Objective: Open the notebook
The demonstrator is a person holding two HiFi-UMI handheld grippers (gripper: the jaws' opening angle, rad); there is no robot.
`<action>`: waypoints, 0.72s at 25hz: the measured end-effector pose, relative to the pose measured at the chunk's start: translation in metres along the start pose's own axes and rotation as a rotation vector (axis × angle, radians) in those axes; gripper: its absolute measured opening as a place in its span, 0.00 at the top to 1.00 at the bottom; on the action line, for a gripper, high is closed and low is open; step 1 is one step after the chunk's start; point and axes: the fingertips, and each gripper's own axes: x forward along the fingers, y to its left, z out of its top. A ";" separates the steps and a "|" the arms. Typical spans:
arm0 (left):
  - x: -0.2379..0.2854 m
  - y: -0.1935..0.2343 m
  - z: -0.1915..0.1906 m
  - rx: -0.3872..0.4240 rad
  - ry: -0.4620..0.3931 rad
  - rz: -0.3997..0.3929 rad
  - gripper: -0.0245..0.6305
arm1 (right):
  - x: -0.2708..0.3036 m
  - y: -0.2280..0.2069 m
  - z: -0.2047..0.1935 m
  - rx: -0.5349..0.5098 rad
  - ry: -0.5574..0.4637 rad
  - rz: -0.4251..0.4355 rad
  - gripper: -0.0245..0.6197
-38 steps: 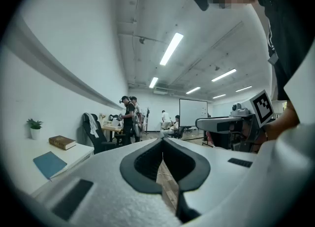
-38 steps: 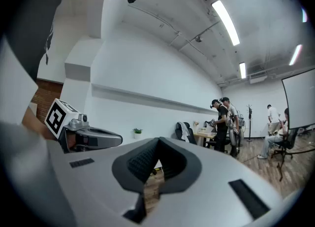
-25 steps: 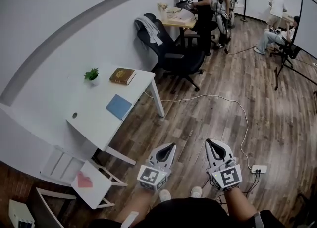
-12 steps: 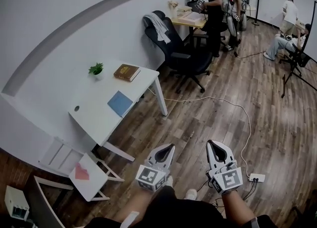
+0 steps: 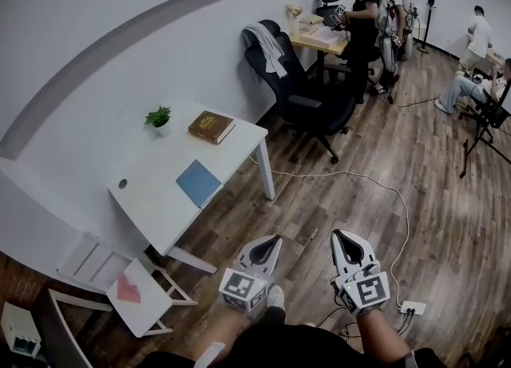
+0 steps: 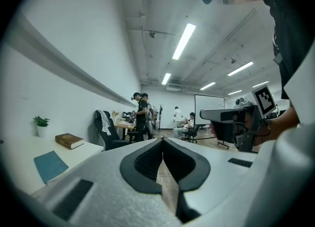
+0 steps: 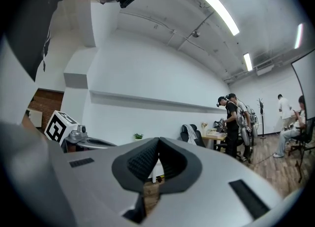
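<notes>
Notebook [image 5: 198, 181] flat on table [image 5: 148, 203], well off up-left of my left gripper [image 5: 274, 239] and right gripper [image 5: 340, 234]; both jaws together, empty.

Print on the brown book's [image 5: 211, 126] cover was too small to read, red item [image 5: 128, 289] on the white chair [image 5: 92, 263] was unidentifiable, blue notebook's [image 6: 49, 166] near edge was hidden behind the left gripper [image 6: 162, 141].

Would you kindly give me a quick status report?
Left gripper and right gripper shut, empty. Blue notebook closed on white desk, untouched. Floor cable ahead.
</notes>
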 end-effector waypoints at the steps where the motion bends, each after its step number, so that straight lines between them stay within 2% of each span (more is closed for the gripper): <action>1: 0.005 0.013 0.001 0.006 0.003 0.001 0.95 | 0.015 -0.001 0.002 -0.005 -0.001 0.005 0.96; 10: 0.038 0.131 0.021 0.010 -0.004 0.030 0.95 | 0.141 0.014 0.013 -0.028 0.011 0.065 0.96; 18: 0.044 0.200 0.019 0.013 -0.001 0.048 0.95 | 0.213 0.032 0.005 -0.020 0.029 0.101 0.96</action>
